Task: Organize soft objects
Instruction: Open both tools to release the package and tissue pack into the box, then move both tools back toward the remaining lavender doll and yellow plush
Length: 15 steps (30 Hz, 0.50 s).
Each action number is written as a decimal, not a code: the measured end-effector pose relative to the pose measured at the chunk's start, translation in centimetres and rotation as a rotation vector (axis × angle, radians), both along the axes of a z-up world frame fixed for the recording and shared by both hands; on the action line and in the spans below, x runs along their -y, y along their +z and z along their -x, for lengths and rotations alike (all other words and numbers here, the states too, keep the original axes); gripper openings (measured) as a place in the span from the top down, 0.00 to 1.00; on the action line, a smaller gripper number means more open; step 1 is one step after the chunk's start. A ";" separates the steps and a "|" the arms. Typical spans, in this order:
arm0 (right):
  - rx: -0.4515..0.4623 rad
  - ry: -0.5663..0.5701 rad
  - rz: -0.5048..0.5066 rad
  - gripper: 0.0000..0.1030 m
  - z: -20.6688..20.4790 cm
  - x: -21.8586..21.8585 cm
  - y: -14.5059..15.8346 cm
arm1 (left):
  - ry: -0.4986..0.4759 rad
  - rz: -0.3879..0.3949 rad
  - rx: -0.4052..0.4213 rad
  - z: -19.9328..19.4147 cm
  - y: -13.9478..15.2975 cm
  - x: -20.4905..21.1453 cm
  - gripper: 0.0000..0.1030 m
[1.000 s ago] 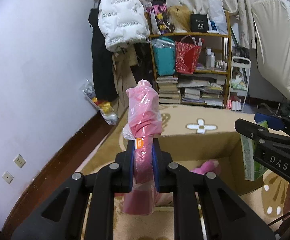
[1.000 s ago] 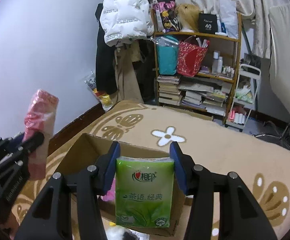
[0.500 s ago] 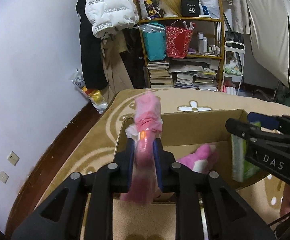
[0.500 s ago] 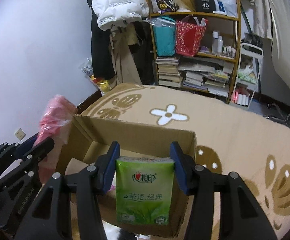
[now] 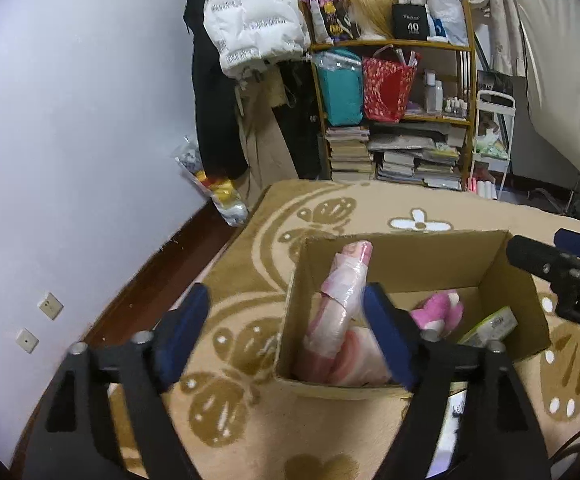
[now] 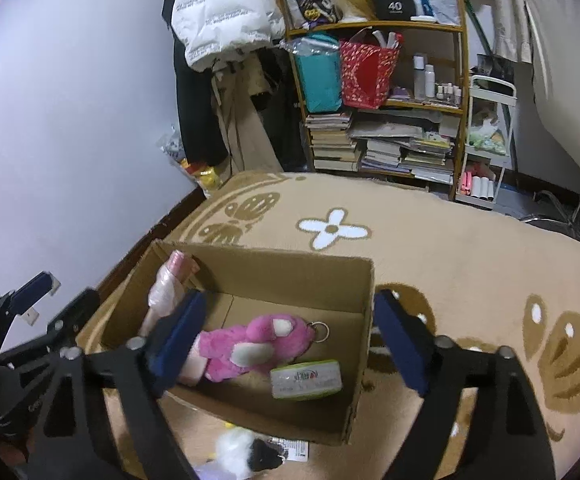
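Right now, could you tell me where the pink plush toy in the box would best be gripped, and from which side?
Grip the pink plush toy across its thick middle, coming straight down through the open top of the cardboard box. It lies flat on the box floor, walls block side approaches, and its metal key ring end is too thin. The tissue pack lies close beside it, so probably close the fingers across the body.

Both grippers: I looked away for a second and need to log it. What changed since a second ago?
Both let go. The left gripper opened and the pink bag now leans in the box's left end. The right gripper opened and the green tissue pack lies on the box floor. The pink plush stayed in the box, and the box stayed on the rug.
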State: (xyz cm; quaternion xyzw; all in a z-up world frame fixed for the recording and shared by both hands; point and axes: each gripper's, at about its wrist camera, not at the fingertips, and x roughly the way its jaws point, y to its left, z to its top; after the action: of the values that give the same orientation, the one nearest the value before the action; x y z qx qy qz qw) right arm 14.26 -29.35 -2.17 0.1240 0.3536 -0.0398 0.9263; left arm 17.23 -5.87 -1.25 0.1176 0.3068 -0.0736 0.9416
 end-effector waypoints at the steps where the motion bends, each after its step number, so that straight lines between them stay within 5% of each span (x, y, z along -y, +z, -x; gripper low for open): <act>1: -0.001 -0.004 -0.013 0.08 0.3 0.1 0.3 | 0.004 0.002 0.013 0.5 0.4 -0.2 0.09; 3: 0.002 -0.015 -0.051 0.00 1.0 0.3 0.7 | -0.004 0.015 0.022 1.3 1.1 -0.6 0.02; 15: 0.013 -0.021 -0.068 0.00 6.3 -0.5 2.7 | 0.010 0.054 0.018 6.0 3.7 -2.5 0.00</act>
State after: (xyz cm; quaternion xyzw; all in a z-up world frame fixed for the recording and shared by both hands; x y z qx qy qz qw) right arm 7.98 -28.85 0.55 0.1594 0.3475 -0.0369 0.9233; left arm 11.19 -3.33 2.41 0.0914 0.2967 -0.0761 0.9475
